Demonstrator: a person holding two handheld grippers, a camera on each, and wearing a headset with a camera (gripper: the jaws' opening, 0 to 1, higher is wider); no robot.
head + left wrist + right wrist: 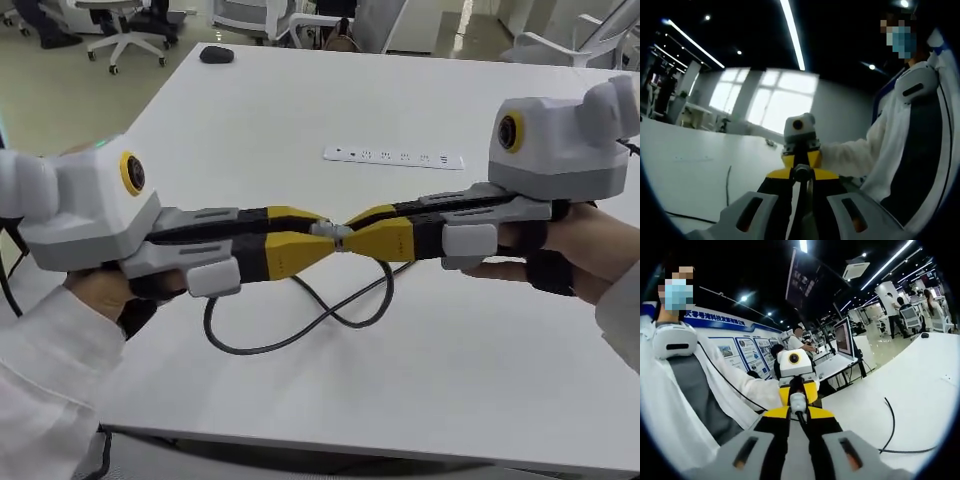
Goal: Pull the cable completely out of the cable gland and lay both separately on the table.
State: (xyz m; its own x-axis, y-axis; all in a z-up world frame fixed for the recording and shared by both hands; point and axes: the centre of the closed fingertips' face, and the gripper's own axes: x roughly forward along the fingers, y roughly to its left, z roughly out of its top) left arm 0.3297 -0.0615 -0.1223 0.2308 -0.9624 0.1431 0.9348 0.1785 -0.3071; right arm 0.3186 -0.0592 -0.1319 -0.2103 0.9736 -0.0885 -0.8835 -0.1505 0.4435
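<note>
Over the white table [480, 330] my two grippers meet tip to tip. The small grey cable gland [328, 231] sits between the tips, in the left gripper [322, 240], whose jaws are shut on it. The right gripper [353, 240] is shut on the dark grey cable [300, 335] just beside the gland. The rest of the cable hangs down and lies in loops on the table below the grippers. In the left gripper view the gland [802, 172] shows at the jaw tips. In the right gripper view the gland [797, 402] sits just past the shut jaws.
A white power strip [393, 156] lies on the table behind the grippers. A dark mouse [216, 54] rests near the far edge. Office chairs [120, 30] stand beyond the table. The near table edge [330, 455] runs close below the cable loops.
</note>
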